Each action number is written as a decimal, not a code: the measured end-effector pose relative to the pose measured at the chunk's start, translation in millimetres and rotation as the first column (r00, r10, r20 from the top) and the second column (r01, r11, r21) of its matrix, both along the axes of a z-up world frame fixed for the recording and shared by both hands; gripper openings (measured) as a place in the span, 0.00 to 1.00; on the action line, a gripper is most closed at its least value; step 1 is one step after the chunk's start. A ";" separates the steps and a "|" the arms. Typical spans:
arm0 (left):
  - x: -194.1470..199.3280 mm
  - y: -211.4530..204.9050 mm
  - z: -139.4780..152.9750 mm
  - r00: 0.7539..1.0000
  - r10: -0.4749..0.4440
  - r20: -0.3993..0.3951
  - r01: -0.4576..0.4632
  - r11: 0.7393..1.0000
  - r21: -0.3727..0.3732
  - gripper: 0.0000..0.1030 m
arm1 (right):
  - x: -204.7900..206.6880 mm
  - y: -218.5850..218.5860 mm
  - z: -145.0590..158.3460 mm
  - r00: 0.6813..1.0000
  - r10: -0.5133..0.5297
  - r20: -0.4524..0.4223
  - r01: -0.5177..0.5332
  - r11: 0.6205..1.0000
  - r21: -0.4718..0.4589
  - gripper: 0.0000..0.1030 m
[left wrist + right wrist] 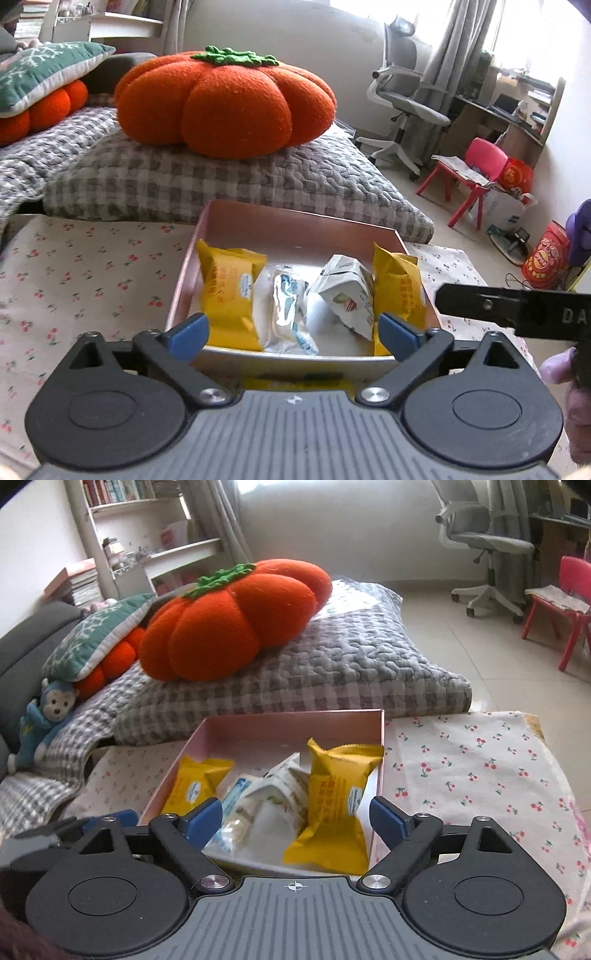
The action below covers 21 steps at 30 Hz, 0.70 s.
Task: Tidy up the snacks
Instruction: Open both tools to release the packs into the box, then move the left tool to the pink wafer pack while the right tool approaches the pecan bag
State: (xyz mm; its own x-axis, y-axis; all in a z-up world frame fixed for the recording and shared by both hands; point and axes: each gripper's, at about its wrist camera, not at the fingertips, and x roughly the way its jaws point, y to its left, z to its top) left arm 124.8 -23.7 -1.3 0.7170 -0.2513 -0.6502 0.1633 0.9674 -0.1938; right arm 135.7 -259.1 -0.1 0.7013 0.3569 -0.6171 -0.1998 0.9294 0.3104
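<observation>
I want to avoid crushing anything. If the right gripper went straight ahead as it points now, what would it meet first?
Probably the white snack packet lying between the open right gripper fingers inside the pink box, with the yellow packet just beside it. Depth is unclear; the box's near wall might come first.

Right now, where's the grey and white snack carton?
In the left wrist view the grey and white carton lies tilted inside the pink box, right of centre, between the clear-wrapped snack and the right-hand yellow packet.
</observation>
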 end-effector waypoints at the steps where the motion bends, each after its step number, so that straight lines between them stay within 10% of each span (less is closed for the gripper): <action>1: -2.4 0.7 1.1 1.000 0.002 0.003 -0.002 1.000 0.010 0.99 | -4.0 -0.7 1.2 1.000 0.004 0.000 -0.004 1.000 0.001 0.87; 21: -46.9 20.3 -22.7 0.998 -0.046 -0.038 0.054 0.971 0.233 0.99 | -70.6 -12.0 -24.0 0.997 0.082 -0.006 -0.082 0.989 -0.126 0.99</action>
